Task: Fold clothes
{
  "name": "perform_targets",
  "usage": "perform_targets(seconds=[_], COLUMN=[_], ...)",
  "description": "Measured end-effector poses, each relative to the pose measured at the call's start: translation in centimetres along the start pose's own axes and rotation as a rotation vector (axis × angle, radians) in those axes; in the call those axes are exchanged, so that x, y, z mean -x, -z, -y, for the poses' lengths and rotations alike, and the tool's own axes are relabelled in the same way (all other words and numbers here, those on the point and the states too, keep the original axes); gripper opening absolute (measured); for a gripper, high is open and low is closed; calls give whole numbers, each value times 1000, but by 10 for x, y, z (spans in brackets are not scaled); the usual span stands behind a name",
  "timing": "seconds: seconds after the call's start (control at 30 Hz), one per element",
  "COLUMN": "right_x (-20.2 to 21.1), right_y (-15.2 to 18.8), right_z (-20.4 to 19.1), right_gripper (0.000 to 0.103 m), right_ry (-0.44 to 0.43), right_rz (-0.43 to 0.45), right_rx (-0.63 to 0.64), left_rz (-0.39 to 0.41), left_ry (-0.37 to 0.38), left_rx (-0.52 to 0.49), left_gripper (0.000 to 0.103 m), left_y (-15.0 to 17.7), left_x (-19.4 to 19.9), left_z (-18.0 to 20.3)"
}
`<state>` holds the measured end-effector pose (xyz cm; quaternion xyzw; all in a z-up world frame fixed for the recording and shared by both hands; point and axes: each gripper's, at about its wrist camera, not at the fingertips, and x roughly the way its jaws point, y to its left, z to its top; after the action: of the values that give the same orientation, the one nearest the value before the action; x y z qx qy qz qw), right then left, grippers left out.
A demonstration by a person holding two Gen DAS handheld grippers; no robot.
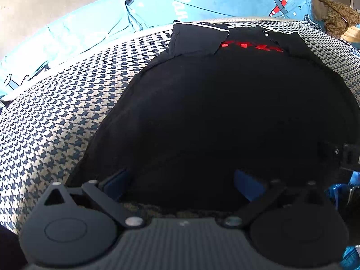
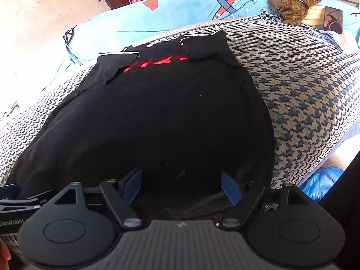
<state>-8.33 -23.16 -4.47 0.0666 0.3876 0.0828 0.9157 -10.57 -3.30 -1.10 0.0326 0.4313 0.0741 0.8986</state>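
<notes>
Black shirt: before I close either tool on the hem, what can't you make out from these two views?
- Black shirt near hem: left wrist view, lost in dark fabric behind the left tool.
- Right tool: whether its pads touch cloth is unclear, black on black.
- Red print: both views, partly covered by folded sleeves, unreadable.
- Fabric layers: no visible shading.

Black T-shirt (image 1: 213, 112) lies flat on the houndstooth cloth (image 1: 56, 117), partly folded. Both sleeves are turned inward over the body: one sleeve flap (image 1: 195, 41) at 11 o'clock in the left wrist view, the other (image 1: 290, 43) at 1 o'clock. Red print (image 1: 249, 45) shows in the gap between the flaps. White trim runs along the far edge at 12 o'clock. The near hem sits at 6 o'clock, slightly rumpled in the right wrist view (image 2: 191, 200).
</notes>
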Motion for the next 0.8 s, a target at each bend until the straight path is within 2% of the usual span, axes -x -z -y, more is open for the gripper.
perform_targets(seconds=[0.8], right_x=[3], right_y=[3], right_z=[4], right_gripper=[77], right_ry=[-2], right_rz=[-18], right_rx=[-26], left_rz=[2], left_ry=[-11], left_rx=[7], left_gripper=[103], left_y=[4], left_x=[3], left_z=[3])
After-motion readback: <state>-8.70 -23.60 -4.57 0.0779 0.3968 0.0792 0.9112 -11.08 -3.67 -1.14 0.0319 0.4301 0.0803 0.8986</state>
